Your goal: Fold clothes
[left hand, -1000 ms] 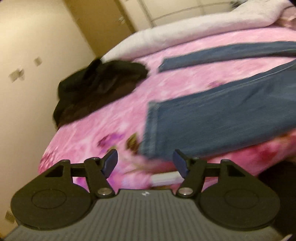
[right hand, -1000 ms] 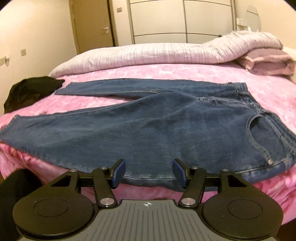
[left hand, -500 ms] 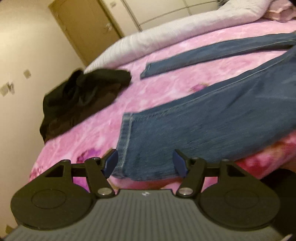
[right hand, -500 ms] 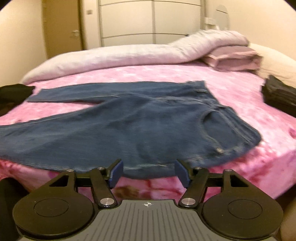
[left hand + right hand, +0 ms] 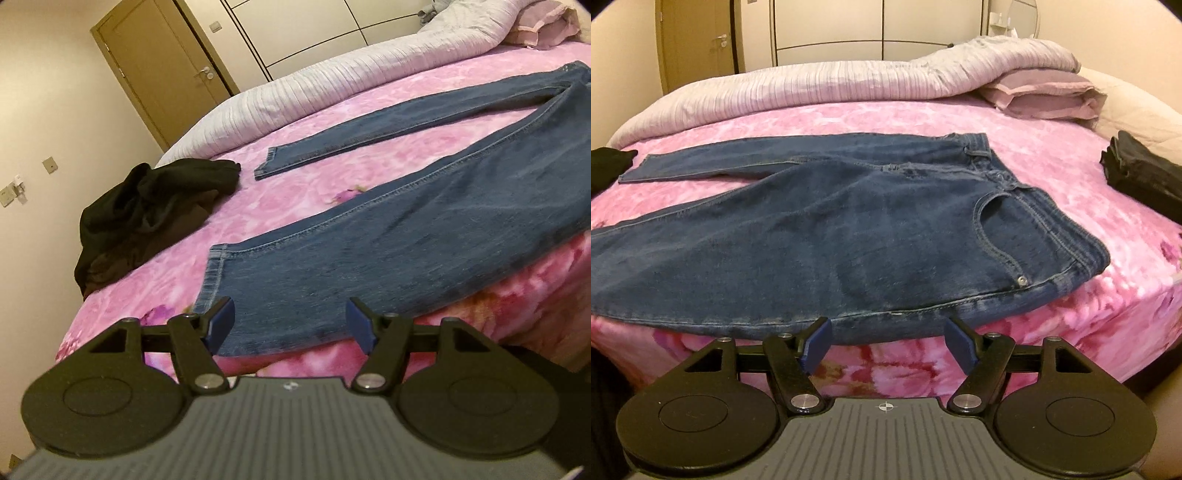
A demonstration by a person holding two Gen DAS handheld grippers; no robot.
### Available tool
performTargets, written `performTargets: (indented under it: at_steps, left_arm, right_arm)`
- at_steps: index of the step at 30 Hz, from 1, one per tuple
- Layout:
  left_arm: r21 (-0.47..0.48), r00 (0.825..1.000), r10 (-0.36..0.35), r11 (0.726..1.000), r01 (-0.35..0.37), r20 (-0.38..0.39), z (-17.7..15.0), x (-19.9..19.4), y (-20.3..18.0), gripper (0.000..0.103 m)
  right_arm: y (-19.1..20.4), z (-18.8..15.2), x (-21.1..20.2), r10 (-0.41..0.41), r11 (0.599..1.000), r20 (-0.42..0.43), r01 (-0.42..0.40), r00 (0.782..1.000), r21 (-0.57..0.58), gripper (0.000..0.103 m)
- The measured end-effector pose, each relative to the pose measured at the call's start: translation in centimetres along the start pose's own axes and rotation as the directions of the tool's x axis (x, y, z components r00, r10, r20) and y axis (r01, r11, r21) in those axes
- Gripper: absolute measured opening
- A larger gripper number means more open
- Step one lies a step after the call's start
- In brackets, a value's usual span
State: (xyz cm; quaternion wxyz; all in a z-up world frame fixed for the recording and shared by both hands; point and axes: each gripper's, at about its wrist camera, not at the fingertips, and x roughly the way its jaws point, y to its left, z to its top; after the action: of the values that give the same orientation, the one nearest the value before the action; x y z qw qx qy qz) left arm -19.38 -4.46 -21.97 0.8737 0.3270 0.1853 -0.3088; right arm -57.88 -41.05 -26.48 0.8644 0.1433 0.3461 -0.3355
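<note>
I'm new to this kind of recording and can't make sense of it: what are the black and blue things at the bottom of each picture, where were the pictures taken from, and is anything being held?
No machine here: a person carries handheld tongs in each hand, each with a camera looking forward along its two blue-tipped fingers. One picture looks out over the left tongs, the other over the right tongs. Both look across a bed with a pink floral cover. Blue jeans lie spread flat on it, legs apart. A crumpled black garment lies near the leg ends, a folded dark one beyond the waistband, and a pale duvet at the far side. Nothing is held: both tongs are open, at the jeans' near edge; the right ones have just been opening wider.
</note>
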Motion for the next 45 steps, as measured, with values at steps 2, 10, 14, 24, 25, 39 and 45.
performTargets:
  at_steps: [2, 10, 14, 24, 25, 39, 45]
  left_arm:
    - [-0.003, 1.000, -0.008, 1.000, 0.008, 0.001, 0.2, 0.2, -0.2, 0.063]
    - [0.049, 1.000, -0.018, 0.999, 0.018, 0.009, 0.1, 0.6, -1.1, 0.063]
    - [0.187, 0.993, -0.076, 0.981, 0.058, 0.088, -0.5, -1.2, -1.7, 0.067]
    - [0.530, 0.974, -0.116, 0.848, -0.006, 0.196, -2.4, -2.7, -7.9, 0.067]
    - [0.572, 0.975, -0.097, 0.819, -0.036, 0.201, -2.7, -2.2, -8.7, 0.067]
    - [0.778, 0.971, 0.052, 0.589, -0.218, 0.233, -5.6, 2.3, -7.7, 0.065]
    - [0.746, 0.974, 0.102, 0.627, -0.222, 0.203, -6.1, 3.4, -5.8, 0.061]
  right_arm:
    - [0.0, 0.0, 0.2, 0.002, 1.000, -0.002, -0.002, 1.000, 0.004, 0.071]
    - [-0.2, -0.3, 0.7, -0.003, 1.000, -0.006, 0.003, 1.000, -0.012, 0.071]
    - [0.2, -0.8, -0.2, -0.044, 0.987, 0.066, 0.053, 0.997, -0.151, 0.071]
    - [2.8, -2.7, -0.5, -0.004, 0.930, 0.130, 0.052, 0.991, -0.364, 0.071]
    - [3.0, -2.7, -0.4, -0.002, 0.929, 0.132, 0.051, 0.991, -0.367, 0.071]
    - [5.4, -2.4, 0.4, 0.036, 0.854, 0.175, 0.060, 0.984, -0.517, 0.071]
    - [4.4, -3.6, 1.2, -0.005, 0.809, 0.200, 0.122, 0.980, -0.576, 0.071]
